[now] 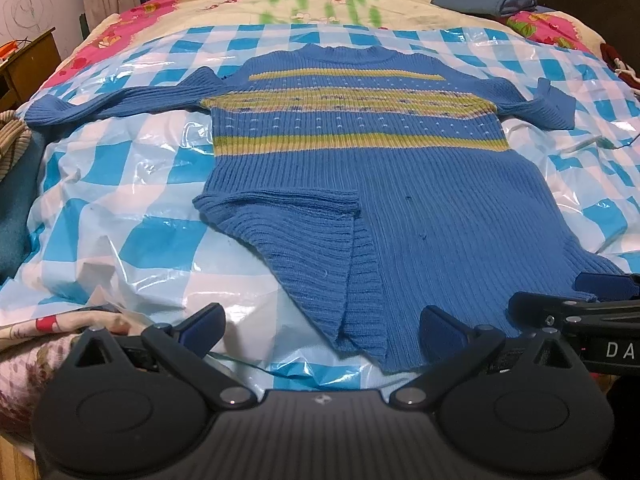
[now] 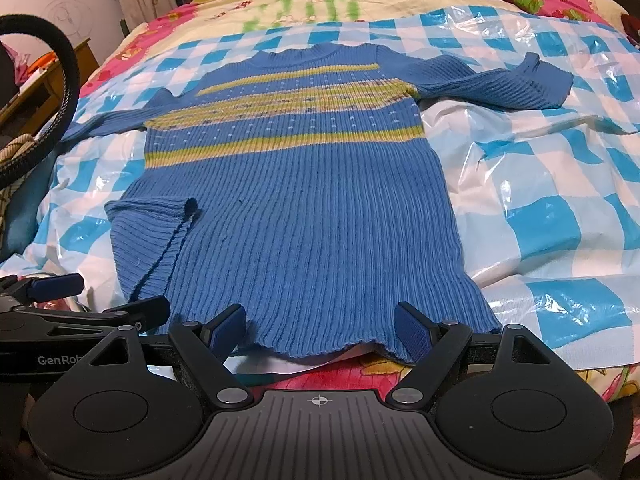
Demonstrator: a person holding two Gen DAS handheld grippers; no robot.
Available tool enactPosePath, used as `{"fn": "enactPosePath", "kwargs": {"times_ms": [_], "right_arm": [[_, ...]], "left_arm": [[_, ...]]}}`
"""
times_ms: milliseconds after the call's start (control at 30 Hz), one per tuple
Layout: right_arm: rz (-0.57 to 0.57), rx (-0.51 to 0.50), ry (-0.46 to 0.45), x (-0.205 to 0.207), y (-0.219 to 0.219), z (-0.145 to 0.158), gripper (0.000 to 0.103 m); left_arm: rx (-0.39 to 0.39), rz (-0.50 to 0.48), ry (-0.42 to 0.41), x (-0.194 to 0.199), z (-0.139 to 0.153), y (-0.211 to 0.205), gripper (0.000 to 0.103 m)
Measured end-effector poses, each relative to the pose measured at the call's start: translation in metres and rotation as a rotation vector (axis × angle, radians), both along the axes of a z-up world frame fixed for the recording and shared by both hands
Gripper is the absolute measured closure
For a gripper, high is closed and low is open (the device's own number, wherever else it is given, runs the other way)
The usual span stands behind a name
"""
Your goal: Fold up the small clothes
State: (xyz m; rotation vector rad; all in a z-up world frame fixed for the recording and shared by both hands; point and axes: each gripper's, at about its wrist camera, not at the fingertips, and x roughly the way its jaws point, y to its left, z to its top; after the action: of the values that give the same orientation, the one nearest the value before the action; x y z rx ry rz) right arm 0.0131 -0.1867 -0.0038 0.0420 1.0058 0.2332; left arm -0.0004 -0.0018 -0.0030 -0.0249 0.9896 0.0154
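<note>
A small blue ribbed sweater (image 1: 400,168) with yellow-green stripes lies flat, neck away from me, on a blue-and-white checked plastic sheet (image 1: 132,184). Its near left hem corner is folded up over the body (image 1: 304,232). Both sleeves stretch sideways. My left gripper (image 1: 322,326) hovers open over the near hem, nothing between its pads. In the right wrist view the sweater (image 2: 312,200) fills the middle, and my right gripper (image 2: 320,326) stands open at the hem edge, its pads apart on either side of the cloth. The left gripper's fingers (image 2: 60,284) show at the left.
The sheet (image 2: 540,168) covers a flowered bedspread (image 1: 328,0). A folded blue cloth (image 1: 484,2) lies at the far right corner. A wooden desk (image 1: 28,60) stands left of the bed. A black hose (image 2: 64,80) curves at the left.
</note>
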Motion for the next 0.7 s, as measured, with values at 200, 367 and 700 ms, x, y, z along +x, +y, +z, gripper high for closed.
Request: {"fn": "enactPosePath", "kwargs": {"times_ms": [200,367,700], "right_arm": [[0.0,0.001,0.001,0.0002,0.0,-0.0006,0.02],[-0.002,0.002,0.002,0.0001,0.0004,-0.001,0.02],[-0.002,0.002,0.002,-0.0002,0.0008,-0.0019,0.02]], "left_arm": [[0.002,0.0,-0.003,0.0,-0.0007,-0.0002,0.0],[0.007,0.0,0.015,0.0003,-0.0011,-0.0003,0.0],[0.004,0.0,0.002,-0.0016,-0.0043,0.0005,0.0]]}}
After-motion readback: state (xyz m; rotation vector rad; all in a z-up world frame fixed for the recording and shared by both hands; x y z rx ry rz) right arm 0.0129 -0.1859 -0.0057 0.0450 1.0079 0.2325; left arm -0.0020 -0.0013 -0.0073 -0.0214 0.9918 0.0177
